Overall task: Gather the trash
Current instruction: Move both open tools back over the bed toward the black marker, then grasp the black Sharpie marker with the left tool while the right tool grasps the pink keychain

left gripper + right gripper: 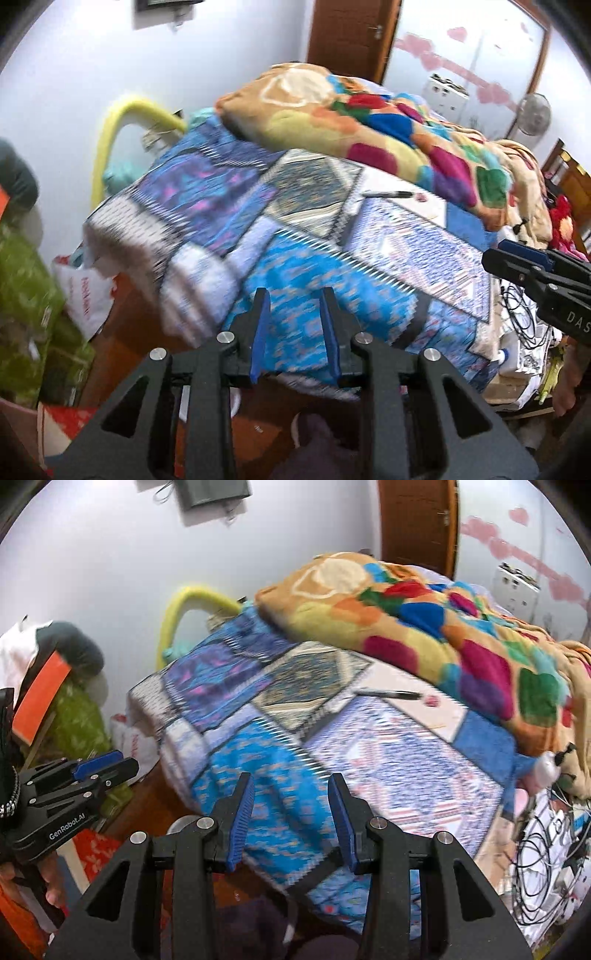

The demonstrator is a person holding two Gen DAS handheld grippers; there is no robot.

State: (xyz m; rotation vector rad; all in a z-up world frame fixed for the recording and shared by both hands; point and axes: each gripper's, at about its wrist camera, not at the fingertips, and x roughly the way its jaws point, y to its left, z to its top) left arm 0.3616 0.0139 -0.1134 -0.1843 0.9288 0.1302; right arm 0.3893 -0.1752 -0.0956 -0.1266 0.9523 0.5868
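Observation:
Both views are blurred and look down on a bed with a blue patchwork cover [295, 266]. On the pale patch of the cover lie a small pink crumpled scrap [421, 198] [431, 700] and a dark pen [388, 194] [388, 693]. My left gripper [294, 297] hovers over the bed's near corner, open, with nothing between its blue pads. My right gripper [290, 781] is likewise open and holds nothing. Each gripper shows in the other's view, the right gripper [495, 254] at the right edge and the left gripper [107, 764] at the left edge.
A multicoloured fleece blanket [388, 122] is heaped on the far side of the bed. A white plastic bag with red print [86, 291] and green fabric [26, 280] lie on the floor at left. Tangled black cables [546, 849] sit at right. A brown door [347, 33] stands behind.

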